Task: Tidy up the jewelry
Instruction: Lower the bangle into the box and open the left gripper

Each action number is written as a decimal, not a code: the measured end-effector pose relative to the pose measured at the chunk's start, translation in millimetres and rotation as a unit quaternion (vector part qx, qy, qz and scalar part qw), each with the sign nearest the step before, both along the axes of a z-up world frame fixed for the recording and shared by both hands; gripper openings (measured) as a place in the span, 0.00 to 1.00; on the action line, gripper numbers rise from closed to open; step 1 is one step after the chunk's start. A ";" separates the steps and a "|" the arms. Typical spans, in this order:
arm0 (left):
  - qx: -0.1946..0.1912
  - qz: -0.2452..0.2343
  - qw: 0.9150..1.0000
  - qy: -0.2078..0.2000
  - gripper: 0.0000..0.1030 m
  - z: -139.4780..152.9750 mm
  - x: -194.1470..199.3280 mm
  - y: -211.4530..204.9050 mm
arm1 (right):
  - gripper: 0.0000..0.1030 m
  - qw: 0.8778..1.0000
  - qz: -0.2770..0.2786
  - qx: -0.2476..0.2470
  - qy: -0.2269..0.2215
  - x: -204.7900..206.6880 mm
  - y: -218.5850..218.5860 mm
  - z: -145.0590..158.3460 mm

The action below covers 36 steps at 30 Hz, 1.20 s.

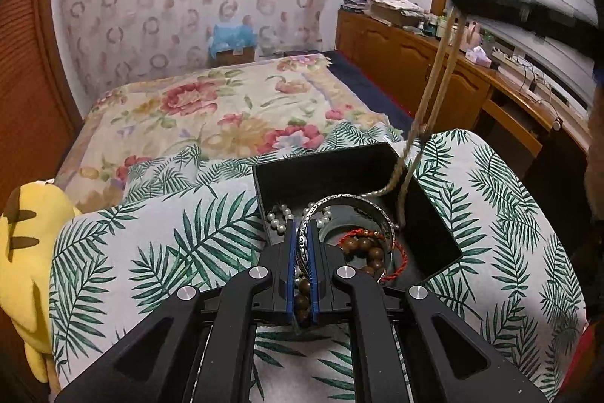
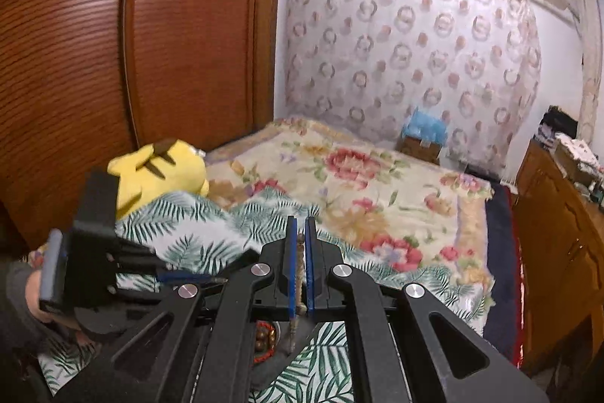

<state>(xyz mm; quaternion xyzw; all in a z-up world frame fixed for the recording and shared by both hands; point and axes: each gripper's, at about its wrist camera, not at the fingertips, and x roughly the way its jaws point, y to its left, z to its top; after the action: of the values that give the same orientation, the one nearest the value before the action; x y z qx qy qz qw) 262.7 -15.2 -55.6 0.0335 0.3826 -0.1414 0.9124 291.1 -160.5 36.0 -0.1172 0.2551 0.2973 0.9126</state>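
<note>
A black open box sits on a palm-leaf cloth. It holds a white pearl string, brown wooden beads and a red cord. My left gripper is shut on a silver bangle that stands on edge over the box. My right gripper is shut on a thin gold chain. In the left wrist view the right gripper is raised at upper right, and the chain hangs from it down into the box.
The palm-leaf cloth lies on a floral bedspread. A yellow plush toy lies at the left. Wooden cabinets with clutter run along the right, a wooden wardrobe along the left.
</note>
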 end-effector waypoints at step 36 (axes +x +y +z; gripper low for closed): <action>0.002 -0.025 1.000 -0.012 0.07 -9.3 9.9 -10.7 | 0.20 0.997 -0.011 0.016 0.071 -1.3 -10.8 -79.5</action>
<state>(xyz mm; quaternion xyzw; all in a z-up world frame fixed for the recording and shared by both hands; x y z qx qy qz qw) 272.6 -25.9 -64.9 0.0461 0.3710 -0.1631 0.9130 289.8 -171.3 -43.5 -0.0782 0.3156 0.2987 0.8973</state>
